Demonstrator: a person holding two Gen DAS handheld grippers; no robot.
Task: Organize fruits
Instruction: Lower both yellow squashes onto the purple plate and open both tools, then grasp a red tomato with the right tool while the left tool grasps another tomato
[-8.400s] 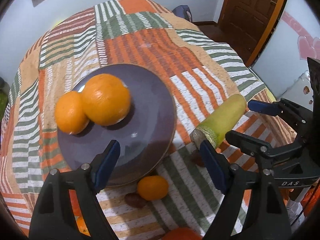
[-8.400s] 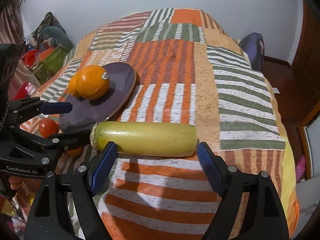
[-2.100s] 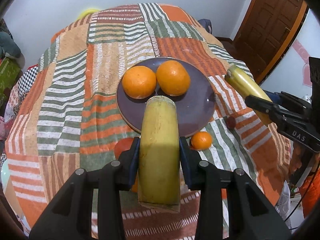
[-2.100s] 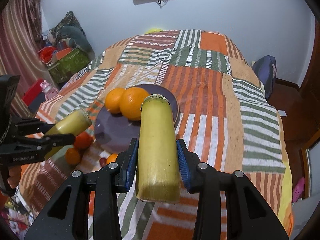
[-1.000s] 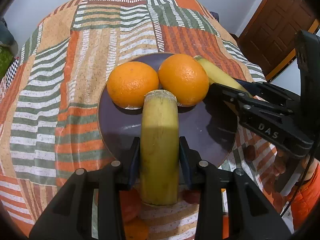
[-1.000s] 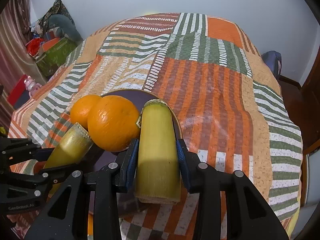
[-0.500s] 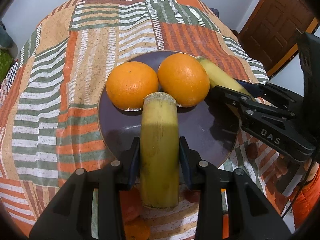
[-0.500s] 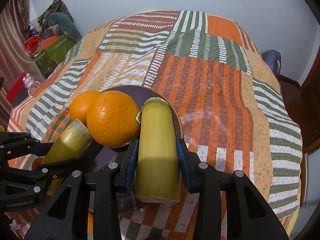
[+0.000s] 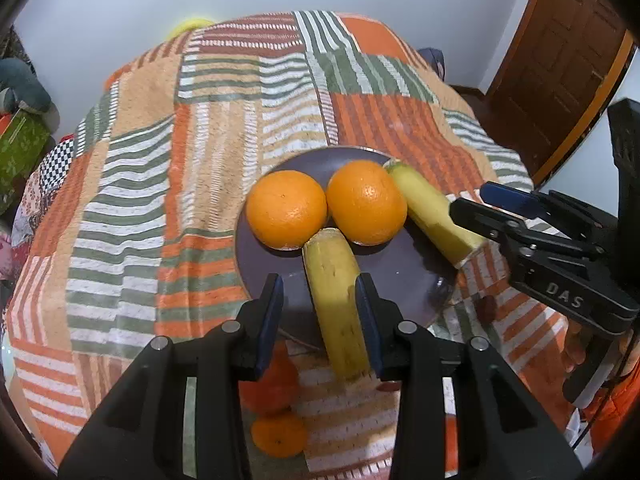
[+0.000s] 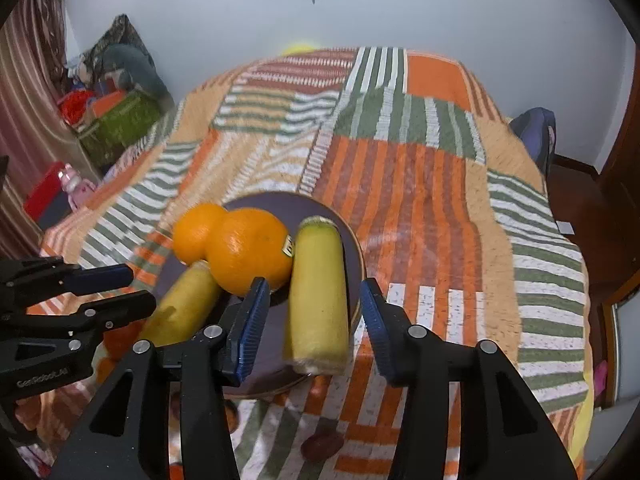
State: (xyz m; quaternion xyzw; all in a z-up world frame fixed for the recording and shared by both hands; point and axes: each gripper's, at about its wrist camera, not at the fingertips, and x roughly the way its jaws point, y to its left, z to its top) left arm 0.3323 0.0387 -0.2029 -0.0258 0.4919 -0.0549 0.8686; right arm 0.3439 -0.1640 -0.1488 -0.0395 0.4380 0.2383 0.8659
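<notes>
Striped bedspread (image 9: 208, 152) bearing purple plate (image 9: 400, 276): two oranges (image 9: 286, 209), two cane pieces (image 10: 318, 292) lying lengthwise between each gripper's fingers, left gripper (image 9: 320, 316) loose, right gripper (image 10: 314, 320) opening, clear of its piece.

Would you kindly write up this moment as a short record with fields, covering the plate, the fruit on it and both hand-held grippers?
plate: dark purple plate on the striped cloth
oranges: two oranges side by side, touching, at the plate's far side
left stalk: yellow-green stalk lying on the plate, its near end past the rim
right stalk: second stalk beside the right orange
left hand-held gripper: open, stalk between the pads
right hand-held gripper: opening, gaps on both sides of the stalk
off plate: small orange fruit on the cloth
</notes>
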